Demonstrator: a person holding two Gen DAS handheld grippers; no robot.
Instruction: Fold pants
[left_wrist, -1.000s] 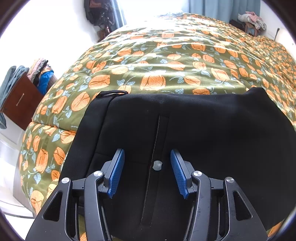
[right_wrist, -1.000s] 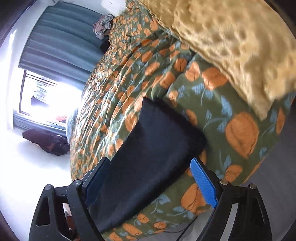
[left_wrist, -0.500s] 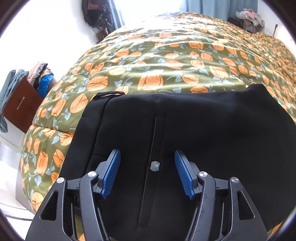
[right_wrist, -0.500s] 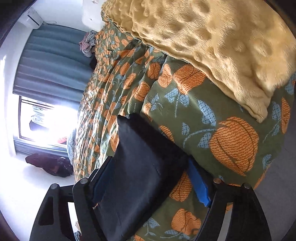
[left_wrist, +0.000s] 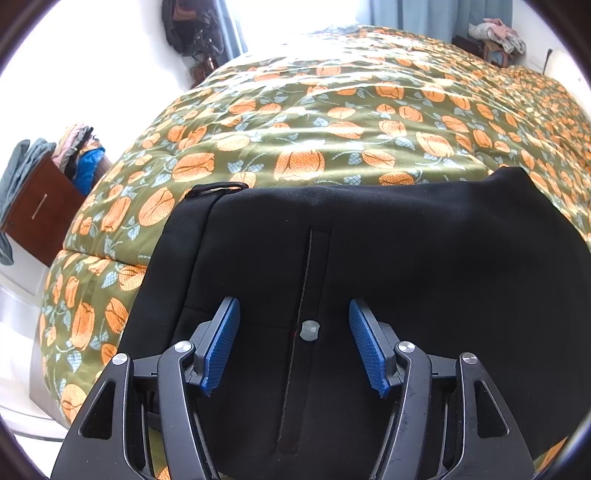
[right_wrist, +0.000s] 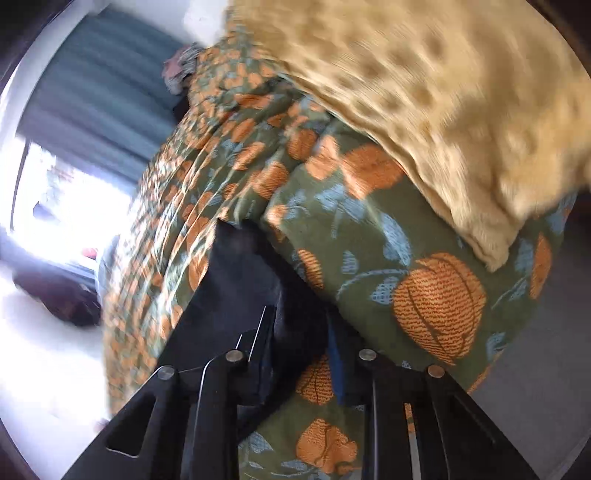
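Black pants (left_wrist: 406, 258) lie folded at the near edge of a bed covered by a green quilt with orange flowers (left_wrist: 332, 122). In the left wrist view the pocket slit and a grey button (left_wrist: 309, 329) face up. My left gripper (left_wrist: 293, 347) is open, its blue pads either side of the button, just above the cloth. In the right wrist view the pants (right_wrist: 229, 295) show as a dark slab at the quilt's edge. My right gripper (right_wrist: 301, 343) is shut on the pants' end; the view is blurred.
A yellow textured blanket (right_wrist: 443, 92) lies on the quilt (right_wrist: 369, 236) beyond the pants. A brown cabinet with clothes piled on it (left_wrist: 40, 206) stands left of the bed. Curtains (right_wrist: 92, 88) and a bright window are behind.
My right gripper moved in over the pants' end and closed on it. My left gripper opened a little wider and drew back slightly.
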